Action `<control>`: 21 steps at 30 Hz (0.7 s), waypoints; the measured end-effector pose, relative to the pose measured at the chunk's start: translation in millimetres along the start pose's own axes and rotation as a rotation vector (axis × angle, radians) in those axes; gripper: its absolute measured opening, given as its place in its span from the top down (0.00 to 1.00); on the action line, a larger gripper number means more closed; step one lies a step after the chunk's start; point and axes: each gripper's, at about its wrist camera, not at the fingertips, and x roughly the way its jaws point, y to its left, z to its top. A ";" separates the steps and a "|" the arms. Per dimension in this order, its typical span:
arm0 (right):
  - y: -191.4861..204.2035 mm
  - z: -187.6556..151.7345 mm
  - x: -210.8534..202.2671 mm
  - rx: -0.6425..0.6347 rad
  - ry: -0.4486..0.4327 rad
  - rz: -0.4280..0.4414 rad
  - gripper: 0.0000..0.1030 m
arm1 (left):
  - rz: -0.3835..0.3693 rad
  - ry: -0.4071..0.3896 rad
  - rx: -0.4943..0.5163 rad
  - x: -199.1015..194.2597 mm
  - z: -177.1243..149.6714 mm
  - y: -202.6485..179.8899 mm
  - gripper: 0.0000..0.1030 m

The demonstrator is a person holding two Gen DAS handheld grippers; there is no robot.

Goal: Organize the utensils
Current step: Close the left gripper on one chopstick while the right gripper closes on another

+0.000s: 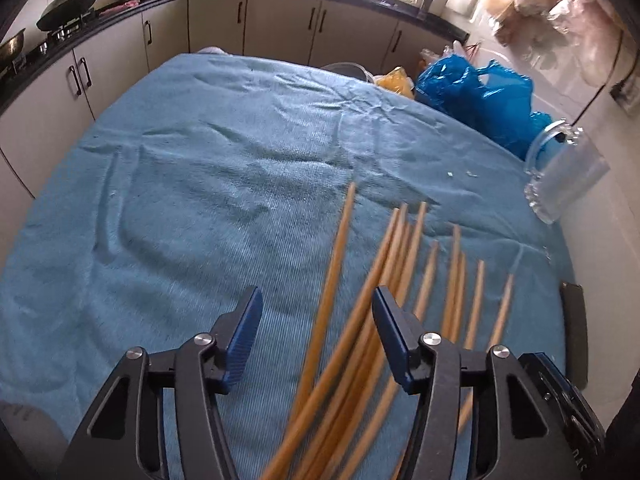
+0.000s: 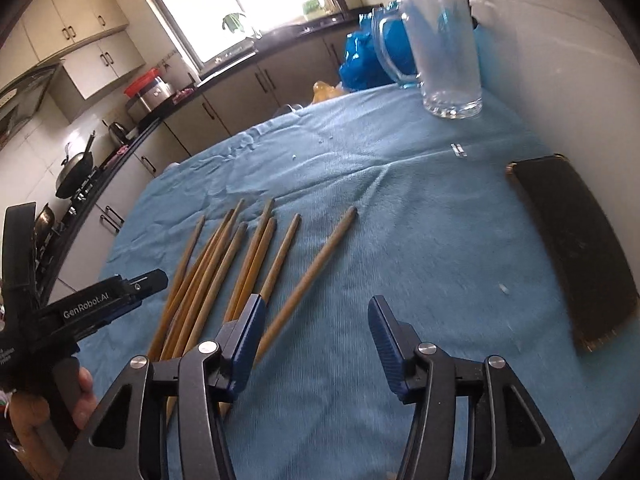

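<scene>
Now both tools hover over the blue cloth (image 2: 400,216), and the wooden chopsticks (image 2: 240,264) lie fanned out on it, tips pointing away. The left gripper (image 1: 318,340) stands parted above the bundle, a couple of sticks showing in its gap, pads not pressing them. The right gripper (image 2: 312,344) is parted too, nothing between its fingers. A glass mug (image 2: 444,52) stands upright at the far edge, well apart.

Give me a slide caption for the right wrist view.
Open right gripper above wooden chopsticks on a blue cloth, glass mug beyond.
</scene>
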 end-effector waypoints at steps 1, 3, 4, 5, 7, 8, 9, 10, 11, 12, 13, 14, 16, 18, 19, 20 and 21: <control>0.3 1.3 4.5 -0.001 0.006 -0.001 0.44 | 0.006 0.008 0.004 4.8 1.8 -0.5 0.52; 2.9 4.7 16.1 -0.007 0.025 -0.020 0.48 | 0.025 0.016 0.006 13.6 6.0 -1.6 0.61; 3.6 5.9 20.9 -0.012 0.035 -0.029 0.51 | 0.040 0.009 0.011 15.0 8.4 -3.0 0.69; 3.9 6.4 24.8 -0.015 0.049 -0.041 0.54 | 0.050 0.012 0.018 16.9 10.7 -4.6 0.76; 4.3 9.5 29.0 -0.024 0.045 -0.065 0.55 | 0.014 0.030 0.001 19.5 13.5 -2.7 0.87; 5.2 11.5 31.3 -0.030 0.052 -0.077 0.56 | 0.005 0.034 -0.005 20.4 13.5 -2.3 0.92; 6.8 14.5 33.4 -0.037 0.053 -0.091 0.59 | 0.010 0.032 0.003 20.3 12.8 -3.4 0.92; 10.2 17.6 36.9 -0.051 0.062 -0.120 0.61 | 0.018 0.028 0.013 20.0 11.4 -4.7 0.92; 13.9 19.8 40.9 -0.073 0.069 -0.151 0.66 | 0.030 0.025 0.020 18.9 9.6 -6.0 0.92; 18.2 21.8 44.1 -0.104 0.078 -0.185 0.74 | 0.040 0.028 0.022 17.7 7.8 -6.8 0.92; 22.0 22.8 47.1 -0.135 0.089 -0.218 0.81 | 0.043 0.034 0.017 16.2 6.0 -6.3 0.92; 24.7 24.4 49.3 -0.160 0.098 -0.256 0.86 | 0.041 0.042 0.009 16.2 5.8 -6.8 0.92; 22.9 25.7 49.8 -0.167 0.122 -0.255 0.87 | 0.026 0.066 -0.012 11.6 -0.2 -2.9 0.93; 17.0 22.8 43.9 -0.157 0.142 -0.239 0.91 | 0.011 0.090 -0.023 2.1 -11.8 2.8 0.93; 14.3 20.0 41.3 -0.153 0.148 -0.235 0.92 | 0.002 0.100 -0.027 -3.8 -19.2 6.1 0.93; 10.6 14.9 34.9 -0.149 0.162 -0.227 0.92 | -0.004 0.110 -0.033 -10.3 -26.7 10.0 0.93; 8.1 9.5 28.9 -0.151 0.173 -0.223 0.92 | -0.018 0.123 -0.044 -16.8 -35.4 15.1 0.93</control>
